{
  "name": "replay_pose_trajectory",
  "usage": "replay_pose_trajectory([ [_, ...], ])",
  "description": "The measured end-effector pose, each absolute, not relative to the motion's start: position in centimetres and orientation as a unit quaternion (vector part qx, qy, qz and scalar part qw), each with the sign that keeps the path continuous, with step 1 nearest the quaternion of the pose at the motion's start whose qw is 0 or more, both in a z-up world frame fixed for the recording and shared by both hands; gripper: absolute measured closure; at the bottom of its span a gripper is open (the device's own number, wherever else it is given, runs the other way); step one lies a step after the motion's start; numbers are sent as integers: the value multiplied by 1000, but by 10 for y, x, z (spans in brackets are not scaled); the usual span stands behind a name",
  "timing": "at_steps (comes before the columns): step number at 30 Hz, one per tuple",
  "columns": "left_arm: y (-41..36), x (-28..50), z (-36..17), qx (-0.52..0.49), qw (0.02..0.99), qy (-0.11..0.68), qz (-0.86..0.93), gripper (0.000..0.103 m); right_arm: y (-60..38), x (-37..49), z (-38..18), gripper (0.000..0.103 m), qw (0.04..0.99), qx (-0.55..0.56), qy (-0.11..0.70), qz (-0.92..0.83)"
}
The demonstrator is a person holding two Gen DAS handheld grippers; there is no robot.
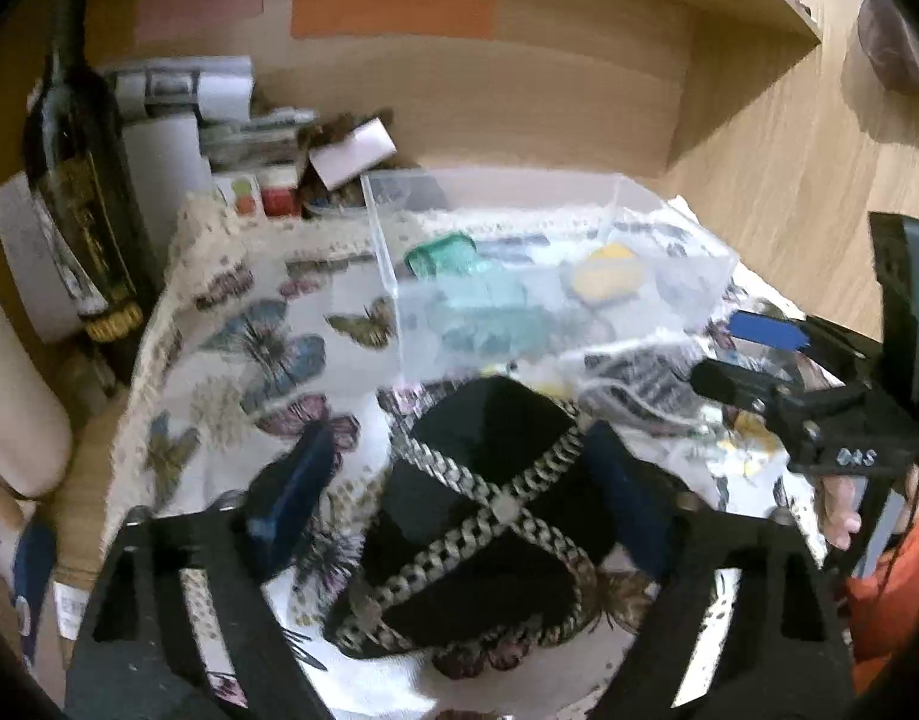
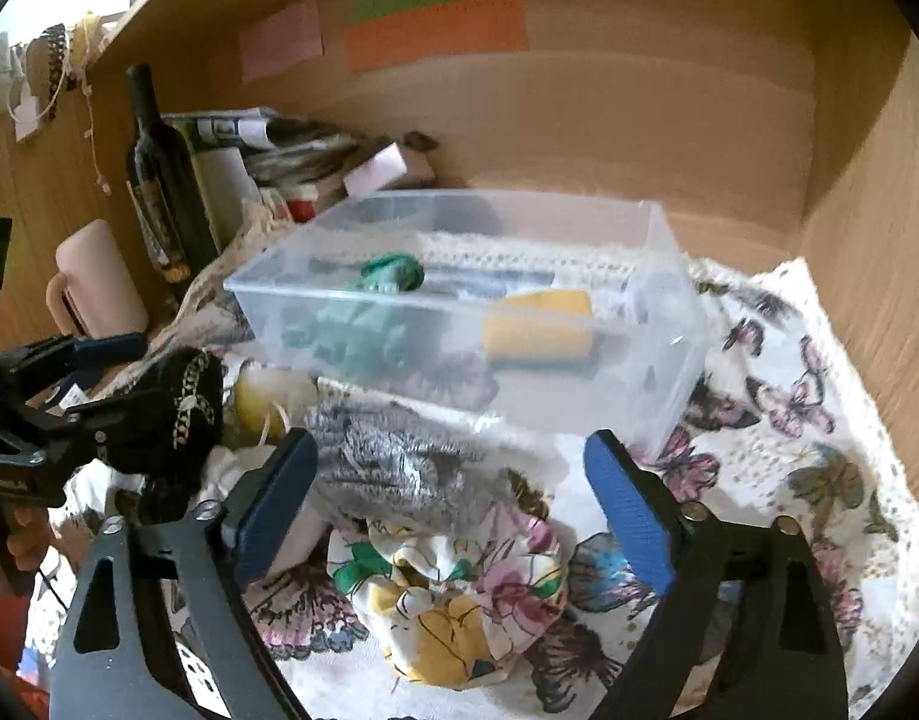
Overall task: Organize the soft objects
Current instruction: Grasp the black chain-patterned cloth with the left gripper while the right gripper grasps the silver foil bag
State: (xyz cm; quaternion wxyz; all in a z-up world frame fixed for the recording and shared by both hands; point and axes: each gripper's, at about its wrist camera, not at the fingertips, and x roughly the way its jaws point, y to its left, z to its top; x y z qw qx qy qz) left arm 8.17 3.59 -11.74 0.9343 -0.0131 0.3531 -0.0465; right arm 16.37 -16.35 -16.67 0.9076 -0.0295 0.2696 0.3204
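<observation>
A black fabric item with silver chain straps (image 1: 489, 516) lies on the butterfly cloth between the fingers of my left gripper (image 1: 459, 492); the jaws stand apart around it and I cannot tell if the pads touch it. It also shows in the right wrist view (image 2: 183, 402). My right gripper (image 2: 453, 498) is open above a grey striped cloth (image 2: 393, 456) and a floral scrunchie (image 2: 453, 594). A clear plastic box (image 2: 639, 354) behind them holds a green soft item (image 2: 393, 276) and a yellow sponge (image 2: 537, 324).
A dark wine bottle (image 1: 81, 174), stacked papers and boxes (image 1: 219, 120) and a pink mug (image 2: 99, 282) stand at the back left. Wooden walls (image 2: 867, 240) close the shelf at back and right. The butterfly cloth (image 2: 807, 420) covers the surface.
</observation>
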Motion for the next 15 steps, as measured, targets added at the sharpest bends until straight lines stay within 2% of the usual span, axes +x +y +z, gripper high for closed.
replay_pose_trajectory([
  [2,37,81,-123,-22,932,358,-53,30,-160,167,-170,25,901,-29,281,329],
  [4,37,80,-127,-26,929,363,-60,42,-155,170,-175,33,894,-33,294,336],
  [6,37,80,-131,-28,927,369,-62,51,-151,170,-179,46,888,-34,303,344],
  [8,39,78,-131,-32,926,370,-62,58,-151,168,-178,54,887,-31,302,348],
  [10,42,76,-130,-35,926,371,-63,70,-152,166,-175,64,888,-31,298,349],
  [12,42,74,-128,-32,927,368,-59,75,-155,163,-172,71,890,-28,291,349],
  [15,43,70,-123,-29,931,359,-57,81,-158,161,-168,76,896,-25,280,344],
])
